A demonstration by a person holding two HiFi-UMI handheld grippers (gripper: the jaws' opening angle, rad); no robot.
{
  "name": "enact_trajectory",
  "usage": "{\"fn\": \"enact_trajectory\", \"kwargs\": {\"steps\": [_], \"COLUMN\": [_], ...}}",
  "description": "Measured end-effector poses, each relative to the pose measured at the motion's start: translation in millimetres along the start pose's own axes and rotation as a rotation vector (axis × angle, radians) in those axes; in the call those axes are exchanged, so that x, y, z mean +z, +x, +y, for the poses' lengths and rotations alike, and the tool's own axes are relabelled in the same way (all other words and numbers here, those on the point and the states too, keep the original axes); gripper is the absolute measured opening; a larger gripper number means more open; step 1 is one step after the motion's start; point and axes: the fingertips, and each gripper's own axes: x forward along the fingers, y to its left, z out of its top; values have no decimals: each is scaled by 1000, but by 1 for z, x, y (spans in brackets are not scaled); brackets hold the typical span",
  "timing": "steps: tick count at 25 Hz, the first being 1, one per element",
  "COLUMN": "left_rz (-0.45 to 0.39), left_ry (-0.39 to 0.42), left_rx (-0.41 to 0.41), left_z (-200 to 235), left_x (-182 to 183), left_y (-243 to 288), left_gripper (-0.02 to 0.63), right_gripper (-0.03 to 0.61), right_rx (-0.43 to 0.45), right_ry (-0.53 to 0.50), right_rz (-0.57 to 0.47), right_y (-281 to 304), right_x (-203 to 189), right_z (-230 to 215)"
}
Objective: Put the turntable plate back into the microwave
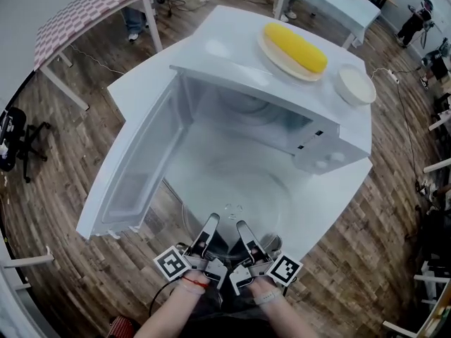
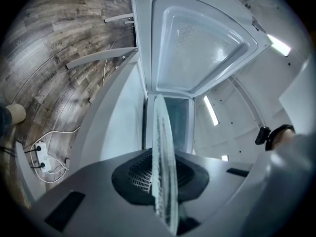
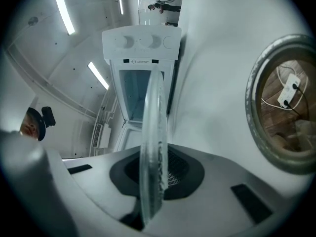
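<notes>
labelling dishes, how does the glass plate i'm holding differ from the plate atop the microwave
The glass plate is clear; the beige plate is opaque. The glass plate is gripped by the left hand-held gripper and right hand-held gripper before the open microwave; the beige plate rests on its top. The glass plate is empty; the beige plate carries corn. Both are round.

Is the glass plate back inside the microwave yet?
Not quite. Done: the microwave door is open. In hand: the left hand-held gripper and right hand-held gripper both clamp the glass plate by its near edge, in front of the cavity. Left: slide it in, set it down, let go.
</notes>
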Motion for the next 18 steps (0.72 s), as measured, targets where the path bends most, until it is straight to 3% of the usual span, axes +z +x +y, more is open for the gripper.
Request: {"fn": "enact_trajectory", "kwargs": {"steps": [18], "left_rz": [25], "left_ry": [42], "left_rx": [5], "left_z": [-6], "left_x": [20], "left_y": [37], "left_gripper": [49], "right_gripper": [41], "right_rx": [32], "right_ry": [26], "right_rz": [-24], "right_y": [33], "right_x": [23], "right_z": [5]}}
